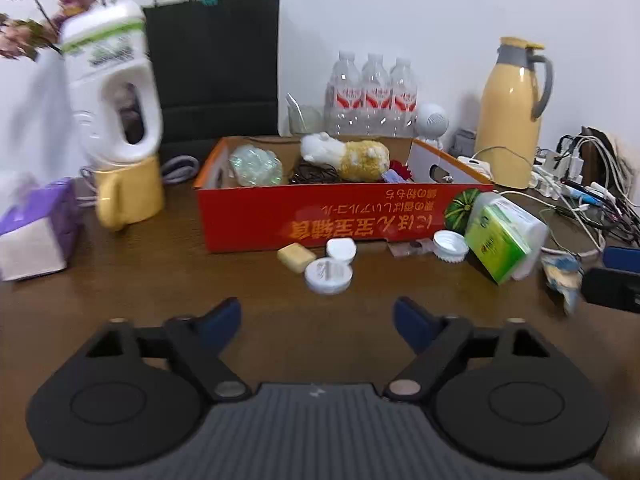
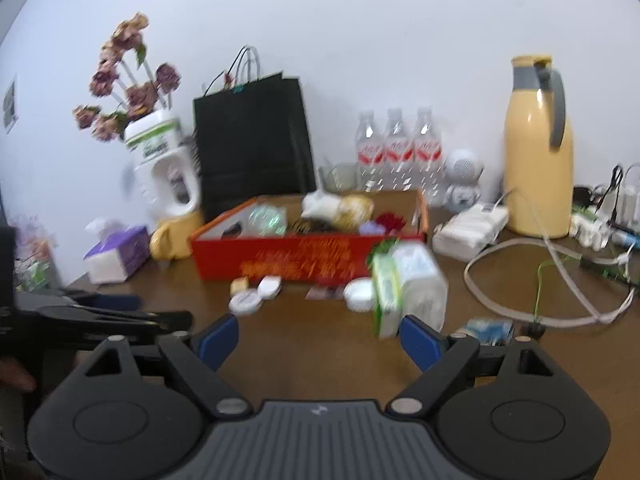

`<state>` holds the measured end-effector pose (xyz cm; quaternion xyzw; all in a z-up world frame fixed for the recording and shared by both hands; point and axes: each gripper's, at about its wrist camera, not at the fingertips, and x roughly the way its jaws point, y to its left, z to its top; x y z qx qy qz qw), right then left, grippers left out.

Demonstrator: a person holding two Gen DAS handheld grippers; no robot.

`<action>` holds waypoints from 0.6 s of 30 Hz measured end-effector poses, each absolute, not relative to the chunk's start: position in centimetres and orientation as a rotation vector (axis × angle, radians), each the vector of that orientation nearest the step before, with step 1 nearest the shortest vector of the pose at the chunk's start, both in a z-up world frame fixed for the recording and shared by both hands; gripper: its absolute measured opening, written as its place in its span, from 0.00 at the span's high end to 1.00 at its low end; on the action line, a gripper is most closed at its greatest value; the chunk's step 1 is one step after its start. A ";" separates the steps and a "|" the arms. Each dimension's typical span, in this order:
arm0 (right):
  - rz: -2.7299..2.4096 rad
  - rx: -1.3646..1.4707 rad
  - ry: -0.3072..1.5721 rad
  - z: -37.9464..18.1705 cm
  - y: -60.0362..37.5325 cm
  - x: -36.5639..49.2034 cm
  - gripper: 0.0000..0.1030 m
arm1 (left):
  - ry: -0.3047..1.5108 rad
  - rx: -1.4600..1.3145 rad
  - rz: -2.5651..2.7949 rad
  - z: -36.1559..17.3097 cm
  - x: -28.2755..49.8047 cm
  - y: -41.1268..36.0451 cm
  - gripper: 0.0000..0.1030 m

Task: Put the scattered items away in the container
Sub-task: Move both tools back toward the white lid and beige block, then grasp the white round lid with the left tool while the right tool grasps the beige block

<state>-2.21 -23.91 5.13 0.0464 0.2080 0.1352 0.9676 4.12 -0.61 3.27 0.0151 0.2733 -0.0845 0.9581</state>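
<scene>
On the brown table (image 1: 140, 280), a red cardboard box (image 1: 320, 216) stands open near the back, in front of a black paper bag (image 1: 212, 68). Inside the box lie a plush toy (image 1: 348, 156), a clear wrapped bundle (image 1: 256, 166) and dark cords (image 1: 316, 172).

Scattered items lie just in front of the box: a tan soap bar (image 1: 297, 257), a round white lid (image 1: 328, 276), a small white case (image 1: 341, 249), a white cap (image 1: 451, 246), and a green-and-white packet (image 1: 504, 236) leaning at the box's right corner.

The left gripper (image 1: 318, 320) hovers above bare table, jaws spread, nothing between them. The right gripper (image 2: 320, 340) is likewise spread and empty, with the green-and-white packet just beyond its right finger (image 2: 420, 342).
</scene>
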 end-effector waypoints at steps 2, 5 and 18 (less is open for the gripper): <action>0.284 0.107 0.413 5.3 -23.9 -1.6 0.15 | 0.563 0.051 -0.191 2.6 6.1 -1.5 0.20; 0.298 0.103 0.423 4.9 -23.6 -0.9 0.15 | 0.613 0.111 -0.152 0.9 8.8 -3.0 0.22; 0.366 0.075 0.462 3.1 -21.2 2.3 0.15 | 0.660 0.068 -0.182 0.2 11.9 -2.8 0.61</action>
